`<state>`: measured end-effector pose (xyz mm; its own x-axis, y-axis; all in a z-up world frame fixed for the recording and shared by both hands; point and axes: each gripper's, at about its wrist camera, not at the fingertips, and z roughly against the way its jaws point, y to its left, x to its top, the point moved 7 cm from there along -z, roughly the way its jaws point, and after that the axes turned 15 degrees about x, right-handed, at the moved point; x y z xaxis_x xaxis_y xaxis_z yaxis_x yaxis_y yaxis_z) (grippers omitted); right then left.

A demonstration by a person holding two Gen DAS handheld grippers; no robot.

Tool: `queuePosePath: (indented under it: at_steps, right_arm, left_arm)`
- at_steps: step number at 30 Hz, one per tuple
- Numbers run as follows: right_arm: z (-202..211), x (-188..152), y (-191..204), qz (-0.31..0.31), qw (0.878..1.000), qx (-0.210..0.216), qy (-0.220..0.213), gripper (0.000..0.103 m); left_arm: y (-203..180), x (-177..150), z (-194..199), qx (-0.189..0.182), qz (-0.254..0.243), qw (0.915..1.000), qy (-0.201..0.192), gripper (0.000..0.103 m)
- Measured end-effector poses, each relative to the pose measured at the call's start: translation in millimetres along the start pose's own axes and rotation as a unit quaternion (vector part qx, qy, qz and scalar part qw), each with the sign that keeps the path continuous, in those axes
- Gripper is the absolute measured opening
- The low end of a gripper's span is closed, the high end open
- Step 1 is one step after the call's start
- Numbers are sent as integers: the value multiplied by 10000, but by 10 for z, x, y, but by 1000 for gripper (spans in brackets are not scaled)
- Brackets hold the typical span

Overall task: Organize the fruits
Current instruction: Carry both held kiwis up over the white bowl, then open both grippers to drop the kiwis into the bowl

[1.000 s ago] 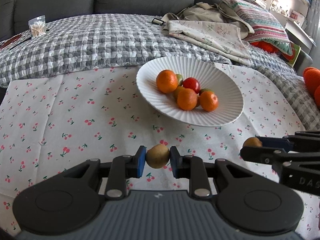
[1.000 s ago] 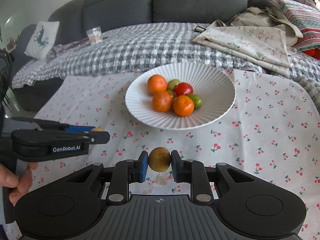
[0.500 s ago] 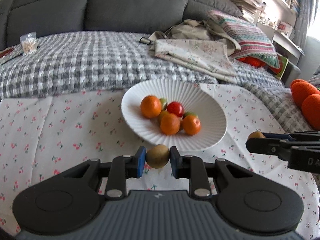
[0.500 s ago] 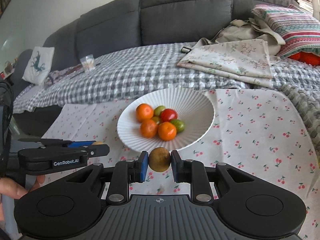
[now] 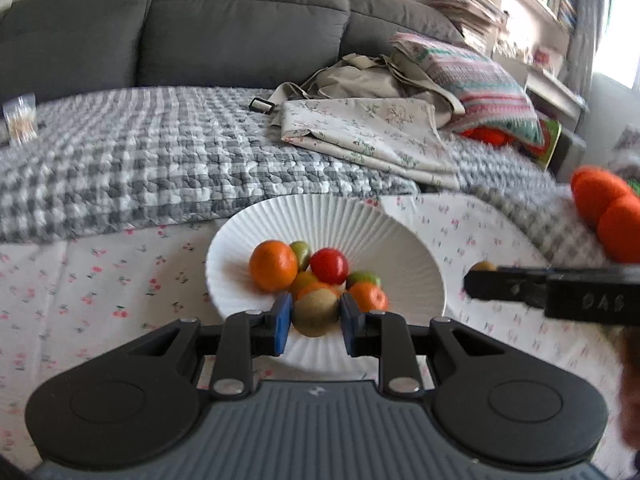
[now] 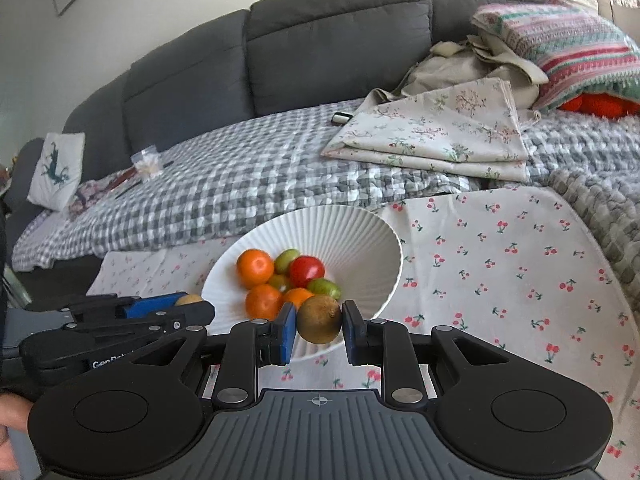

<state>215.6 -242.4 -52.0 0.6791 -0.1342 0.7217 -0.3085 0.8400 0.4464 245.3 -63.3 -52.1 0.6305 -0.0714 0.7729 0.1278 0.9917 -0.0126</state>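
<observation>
While our left gripper [image 5: 315,318] and right gripper [image 6: 319,325] each pinch a brown-green kiwi, we judge delivery underway; next, release over the ribbed white bowl [image 6: 360,236].

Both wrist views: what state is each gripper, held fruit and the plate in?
Left gripper: shut on a kiwi.
Left kiwi: clamped, held over the plate.
Right gripper: shut on a kiwi.
Right kiwi: clamped, at the plate's near rim.
White ribbed plate: upright, holding fruit.
</observation>
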Motion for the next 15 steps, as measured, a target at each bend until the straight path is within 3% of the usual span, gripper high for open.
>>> queuePosePath:
  at_steps: [6, 15]
  right_arm:
    - [-258, 108, -175, -240, 9997, 0, -77, 23]
    - [-605, 181, -387, -502, 9987, 15, -79, 23]
  left_arm:
    - [-135, 158, -206, -23, -174, 9998, -137, 24]
    - [-326, 182, -545, 35, -456, 9990, 17, 24]
